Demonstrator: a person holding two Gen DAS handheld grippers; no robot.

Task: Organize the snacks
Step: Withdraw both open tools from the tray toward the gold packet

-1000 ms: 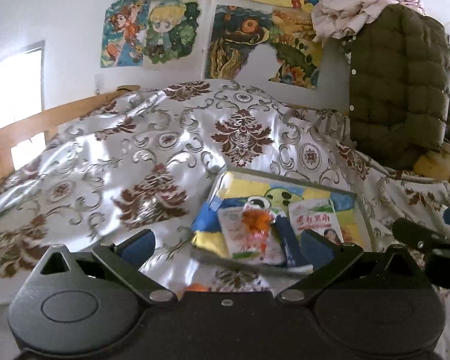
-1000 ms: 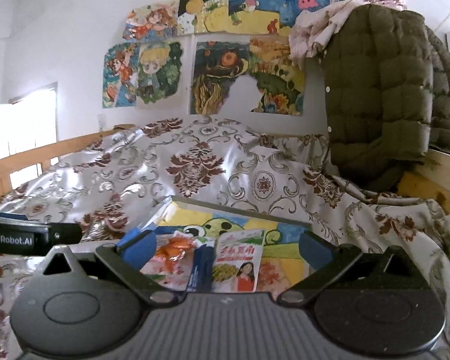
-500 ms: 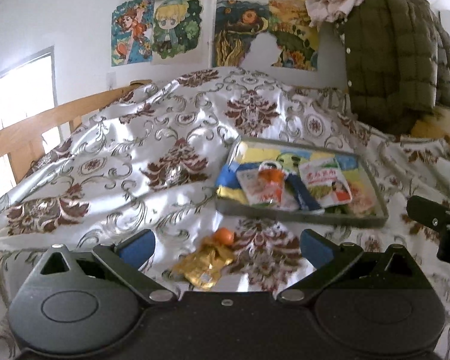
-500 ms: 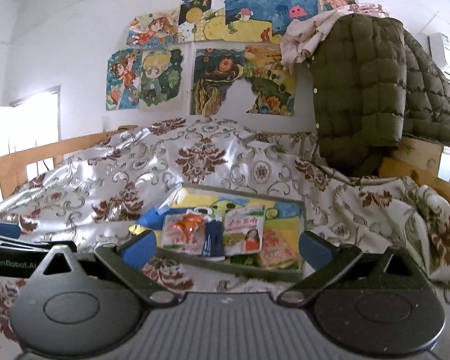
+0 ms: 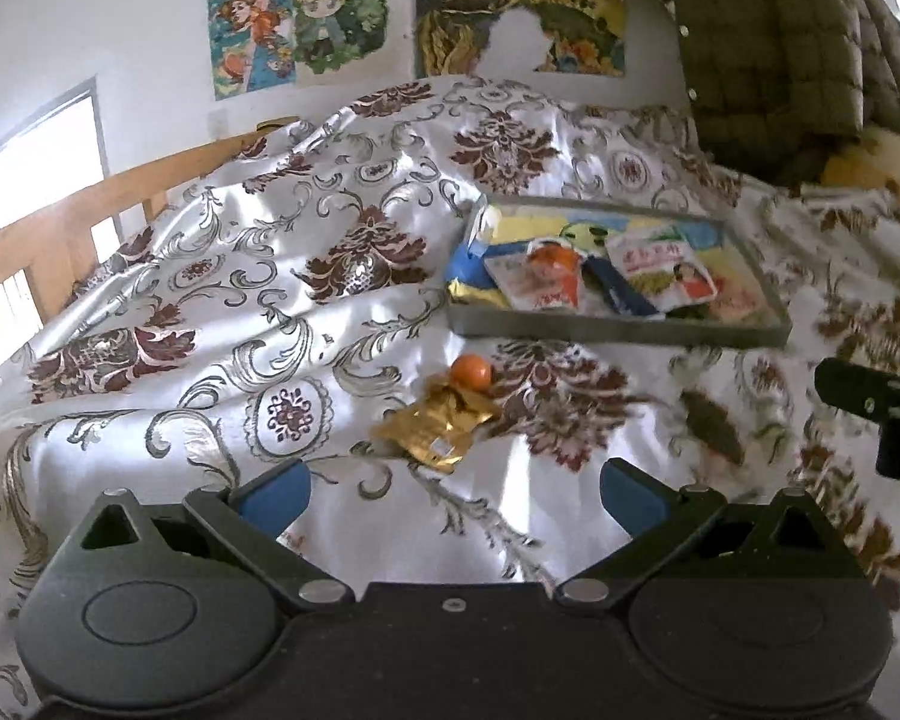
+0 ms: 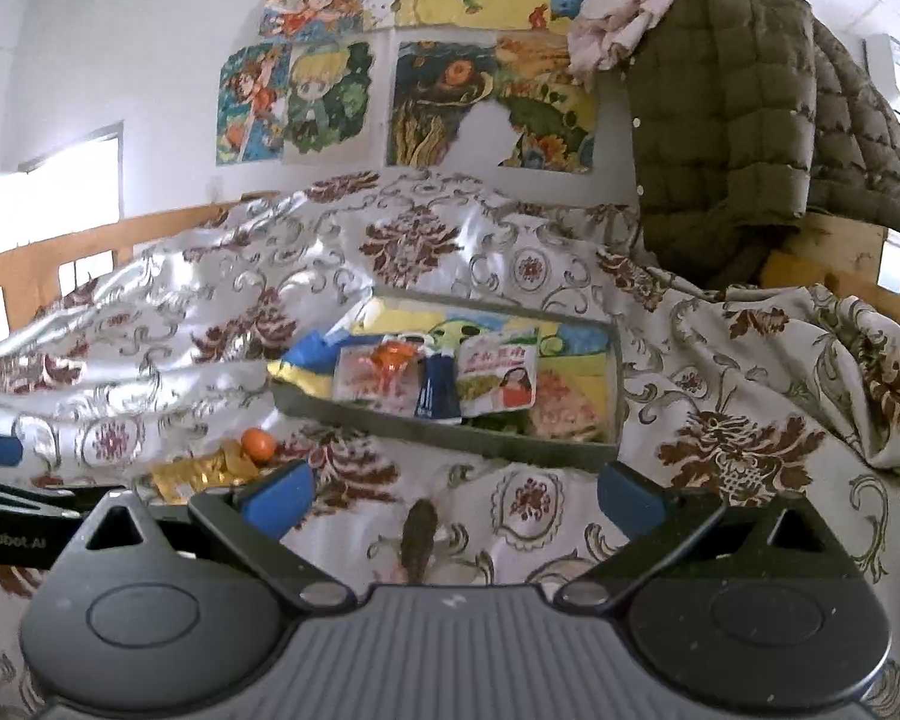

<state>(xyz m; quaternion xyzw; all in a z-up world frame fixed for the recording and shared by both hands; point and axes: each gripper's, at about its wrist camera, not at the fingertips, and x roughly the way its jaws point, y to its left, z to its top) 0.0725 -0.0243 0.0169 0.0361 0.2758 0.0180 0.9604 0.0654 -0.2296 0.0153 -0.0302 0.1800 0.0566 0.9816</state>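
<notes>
A grey tray (image 5: pixel 618 333) lies on the patterned bedspread and holds several snack packets, among them a white packet with orange print (image 5: pixel 546 282) and a white packet with a woman's picture (image 5: pixel 666 270). The tray also shows in the right wrist view (image 6: pixel 450 426). In front of the tray lie a gold snack packet (image 5: pixel 438 426) and a small orange ball (image 5: pixel 471 371), both also in the right wrist view: the packet (image 6: pixel 201 474) and the ball (image 6: pixel 258 444). My left gripper (image 5: pixel 453 489) is open and empty just short of the gold packet. My right gripper (image 6: pixel 453 492) is open and empty in front of the tray.
A shiny white and brown bedspread (image 5: pixel 270 276) covers the bed, with folds and humps. A wooden bed rail (image 5: pixel 90 204) runs along the left. A green quilted jacket (image 6: pixel 732 138) hangs at the back right. Posters (image 6: pixel 426 102) cover the wall.
Both grippers have pulled back from the tray and risen. The gold packet and orange ball have come into view in front of the left gripper. Both stay open.
</notes>
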